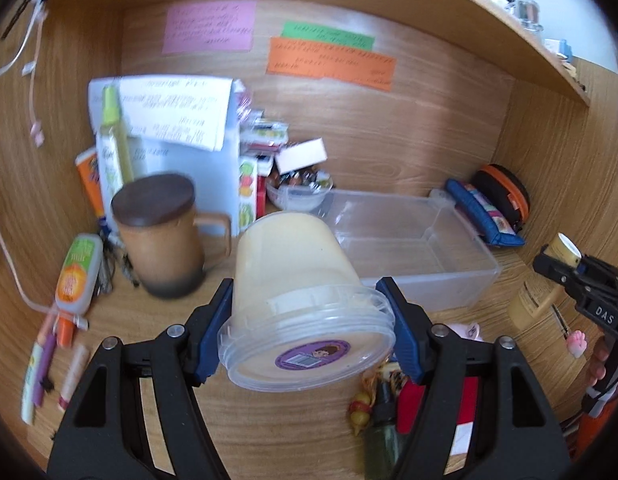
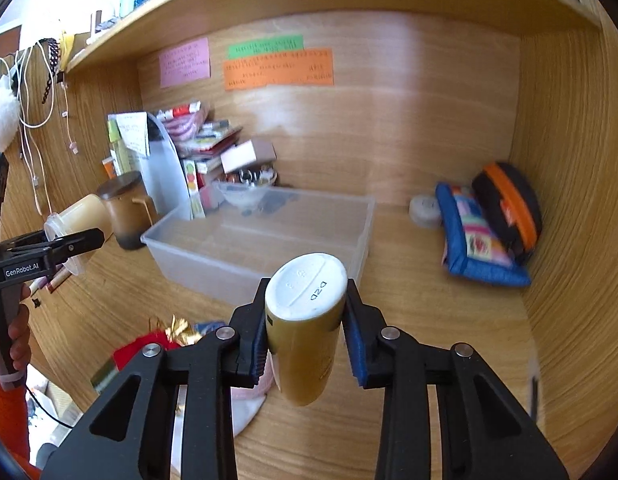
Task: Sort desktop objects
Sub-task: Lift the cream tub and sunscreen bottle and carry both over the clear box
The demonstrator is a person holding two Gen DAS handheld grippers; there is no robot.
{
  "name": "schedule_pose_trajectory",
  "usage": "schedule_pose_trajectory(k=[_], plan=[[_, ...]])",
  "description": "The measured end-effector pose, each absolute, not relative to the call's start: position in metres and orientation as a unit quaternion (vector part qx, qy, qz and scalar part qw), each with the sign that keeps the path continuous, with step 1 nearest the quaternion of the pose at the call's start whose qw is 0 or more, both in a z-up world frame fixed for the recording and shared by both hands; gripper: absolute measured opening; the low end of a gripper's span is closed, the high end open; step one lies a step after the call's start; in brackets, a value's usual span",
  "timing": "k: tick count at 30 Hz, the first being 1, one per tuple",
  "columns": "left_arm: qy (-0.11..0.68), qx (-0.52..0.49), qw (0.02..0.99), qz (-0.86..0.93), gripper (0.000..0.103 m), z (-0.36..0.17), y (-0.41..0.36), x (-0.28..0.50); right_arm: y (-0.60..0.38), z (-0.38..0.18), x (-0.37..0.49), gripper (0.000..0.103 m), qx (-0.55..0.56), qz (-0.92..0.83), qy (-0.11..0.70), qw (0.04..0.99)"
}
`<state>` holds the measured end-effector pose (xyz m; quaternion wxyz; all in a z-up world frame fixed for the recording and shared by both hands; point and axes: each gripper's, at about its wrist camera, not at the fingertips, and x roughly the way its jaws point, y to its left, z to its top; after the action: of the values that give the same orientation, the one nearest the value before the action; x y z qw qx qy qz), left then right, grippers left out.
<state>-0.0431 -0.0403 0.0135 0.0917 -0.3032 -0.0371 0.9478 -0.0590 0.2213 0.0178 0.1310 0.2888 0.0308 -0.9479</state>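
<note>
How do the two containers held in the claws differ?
The tub in the left claw is wide, pale cream, with a clear lid; the bottle in the right claw is slim, golden, with a white cap. The tub is tilted lid-down; the bottle stands cap-up. Both are gripped and lifted.

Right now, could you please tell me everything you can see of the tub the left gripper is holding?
The tub is a round, translucent plastic container filled with something pale cream-yellow. Its clear ribbed lid is on and carries a purple oval sticker. It is tipped on its side, lid toward the camera, base pointing at the clear bin. The left gripper is shut on it, blue pads pressing its opposite sides just behind the lid. It looks lifted off the desk, right of the lidded brown mug.
</note>
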Motion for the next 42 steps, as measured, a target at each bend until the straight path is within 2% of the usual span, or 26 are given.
schedule_pose_trajectory(k=[11,20,31,42], plan=[[0.002,-0.288,0.127,0.949,0.069,0.045,-0.018,-0.062,0.204,0.061,-0.079,0.029,0.255,-0.955,0.055,0.144],[0.038,-0.293,0.136,0.946,0.069,0.055,0.005,-0.089,0.192,0.073,-0.106,0.029,0.248,-0.953,0.061,0.162],[0.046,-0.325,0.137,0.935,0.069,0.04,0.018,-0.146,0.194,0.065,-0.149,0.029,0.265,-0.947,0.056,0.171],[0.058,-0.378,0.144,0.913,0.069,0.004,0.027,-0.188,0.19,0.034,-0.186,0.029,0.307,-0.933,0.067,0.177]])
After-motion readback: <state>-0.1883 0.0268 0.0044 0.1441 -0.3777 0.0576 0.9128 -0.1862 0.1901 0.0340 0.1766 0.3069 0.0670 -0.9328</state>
